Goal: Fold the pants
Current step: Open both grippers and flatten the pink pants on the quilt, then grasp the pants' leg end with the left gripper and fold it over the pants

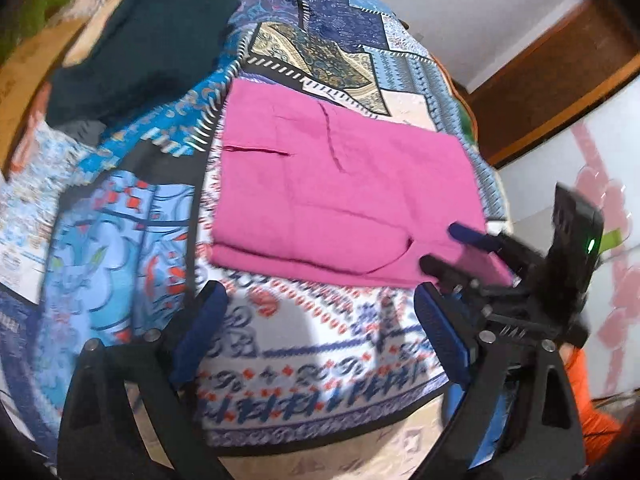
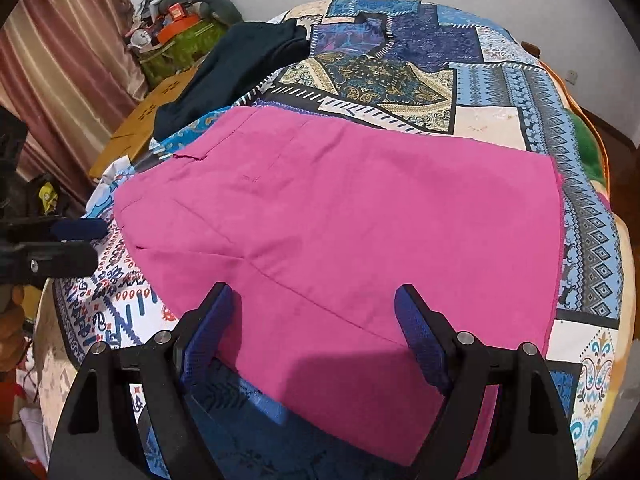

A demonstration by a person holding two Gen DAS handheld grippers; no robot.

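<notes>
Just ahead of the wide, empty left gripper lie the folded pink pants, beneath the wide right gripper.

Both tools share one build. The left gripper has matte black angular arms, each studded with round silver screw heads, ending in fingers faced with ribbed blue pads. The right gripper matches it: black frame, silver screws, textured blue pads. At the right of the left wrist view, its black body carries a small glowing green light.
</notes>
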